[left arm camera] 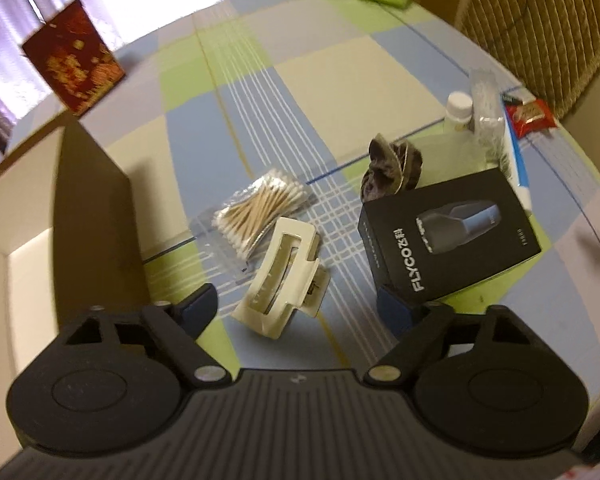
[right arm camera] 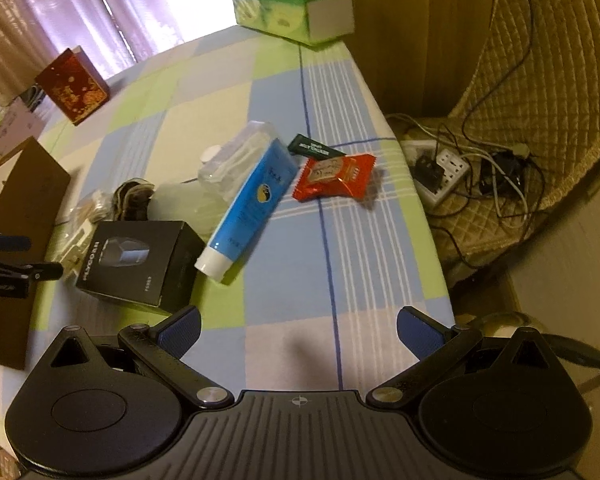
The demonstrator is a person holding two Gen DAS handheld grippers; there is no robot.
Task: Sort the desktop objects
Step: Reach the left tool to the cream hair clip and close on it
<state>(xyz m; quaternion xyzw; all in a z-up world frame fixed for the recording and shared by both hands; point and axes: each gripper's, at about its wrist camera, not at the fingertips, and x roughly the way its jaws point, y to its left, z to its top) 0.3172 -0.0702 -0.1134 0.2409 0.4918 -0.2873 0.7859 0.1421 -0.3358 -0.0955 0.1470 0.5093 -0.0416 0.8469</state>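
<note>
Checked cloth in blue, green and cream covers the bench (left arm camera: 260,80), and our left gripper (left arm camera: 296,306) hangs over it with its blue-padded fingers spread wide, holding nothing. Between those fingers lies a cream hair claw clip (left arm camera: 282,276), on its side; just beyond it is a clear bag of cotton swabs (left arm camera: 258,210). To the right sits a black FLYCO box (left arm camera: 450,236), its near corner just beside the right finger, and behind the box a dark scrunchie (left arm camera: 394,166). An open cardboard box (left arm camera: 96,208) stands at the left edge. Our right gripper (right arm camera: 298,330) is likewise released and empty, above bare cloth near the bench's right edge. Ahead of it we see a blue tube (right arm camera: 250,200) lying slantwise with its white cap towards us, a clear plastic case (right arm camera: 240,152) touching its far end, a red snack packet (right arm camera: 336,178) just right of the tube, and a dark green sachet (right arm camera: 314,148) behind that. Green tissue packs (right arm camera: 296,4) are stacked at the far edge.
</note>
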